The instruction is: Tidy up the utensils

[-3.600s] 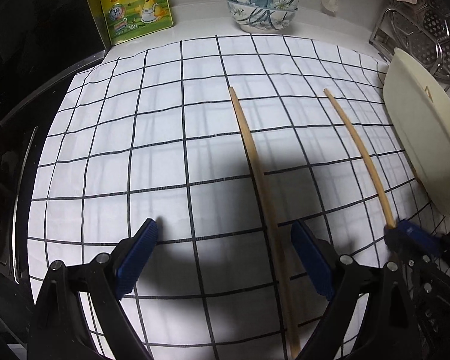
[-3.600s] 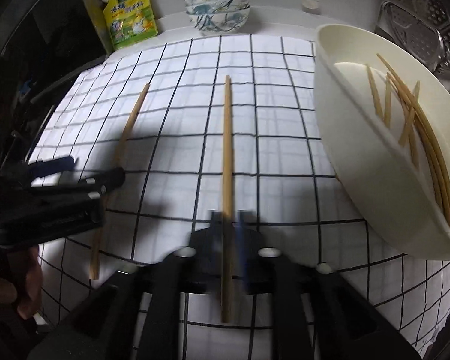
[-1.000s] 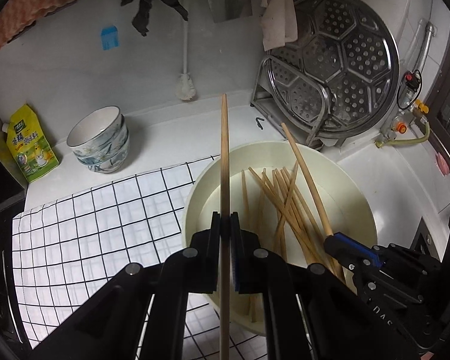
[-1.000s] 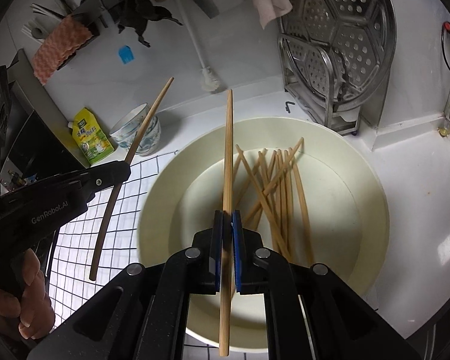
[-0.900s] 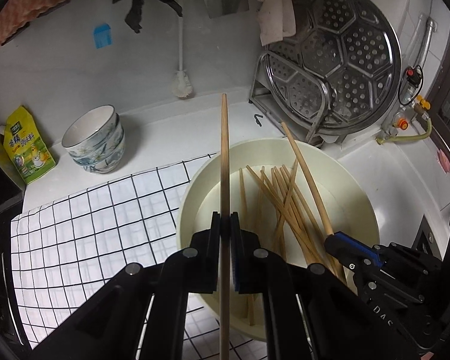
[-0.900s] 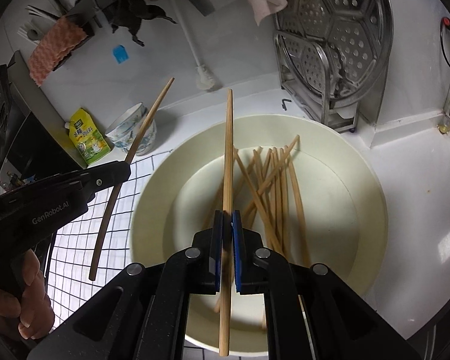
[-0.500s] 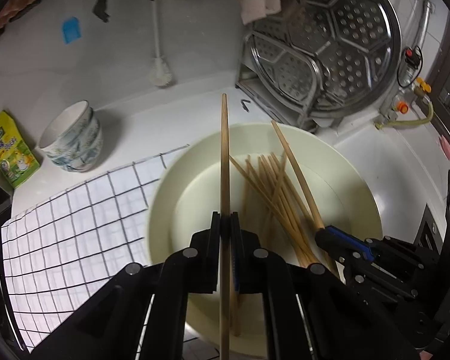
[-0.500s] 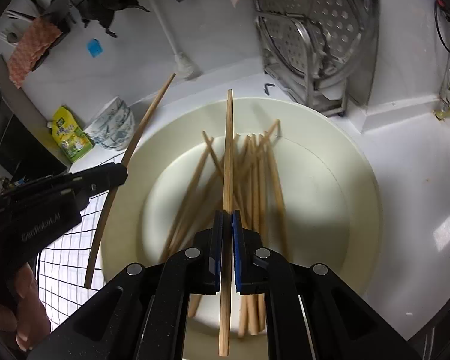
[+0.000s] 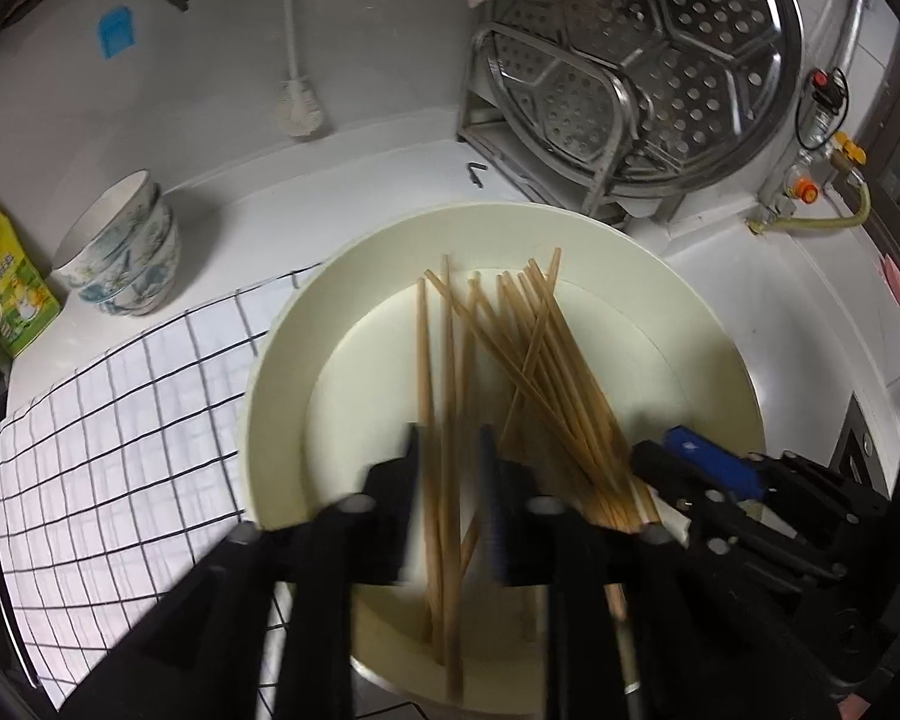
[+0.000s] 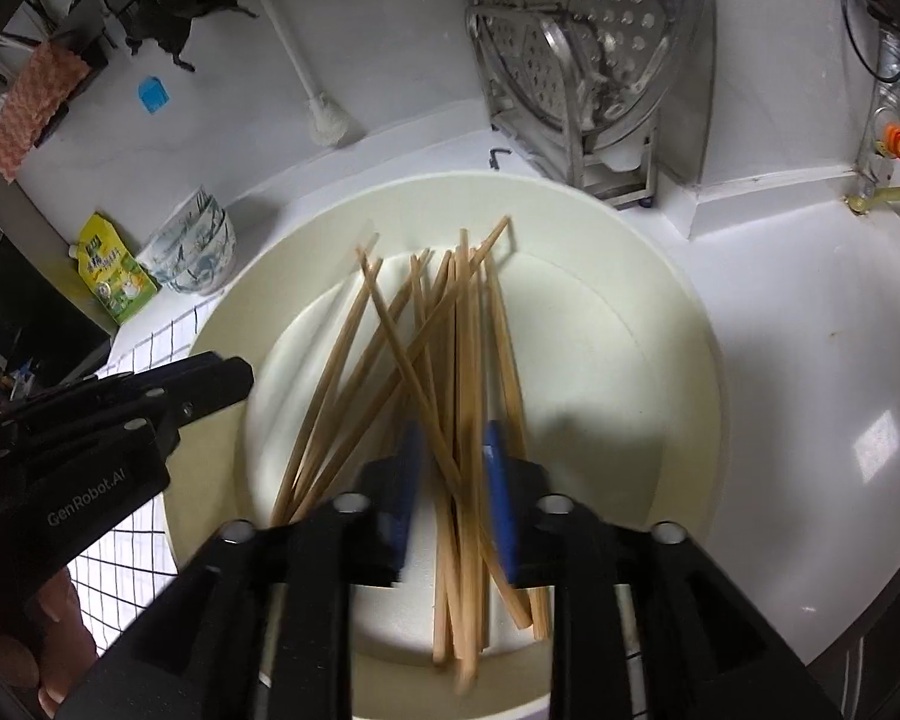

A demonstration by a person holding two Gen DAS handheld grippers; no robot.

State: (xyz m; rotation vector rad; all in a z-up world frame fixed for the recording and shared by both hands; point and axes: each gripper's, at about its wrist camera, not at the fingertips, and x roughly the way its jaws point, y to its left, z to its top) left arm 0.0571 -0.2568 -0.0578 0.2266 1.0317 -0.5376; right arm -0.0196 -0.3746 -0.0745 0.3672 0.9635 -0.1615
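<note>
Left tool (image 9: pixel 447 504) and right tool (image 10: pixel 447 492): jaws apart, nothing clamped, both poised over cream basin (image 9: pixel 714 348). Chopsticks (image 10: pixel 450 360): loose crossed heap inside basin, on white worktop (image 10: pixel 810 312) beside checked cloth (image 9: pixel 120 420).

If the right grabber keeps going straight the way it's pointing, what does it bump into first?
Most likely the chopsticks piled in the cream bowl. The right gripper is open and aimed down over them, so they come before the bowl's bottom. How far off they are is hard to tell.
</note>
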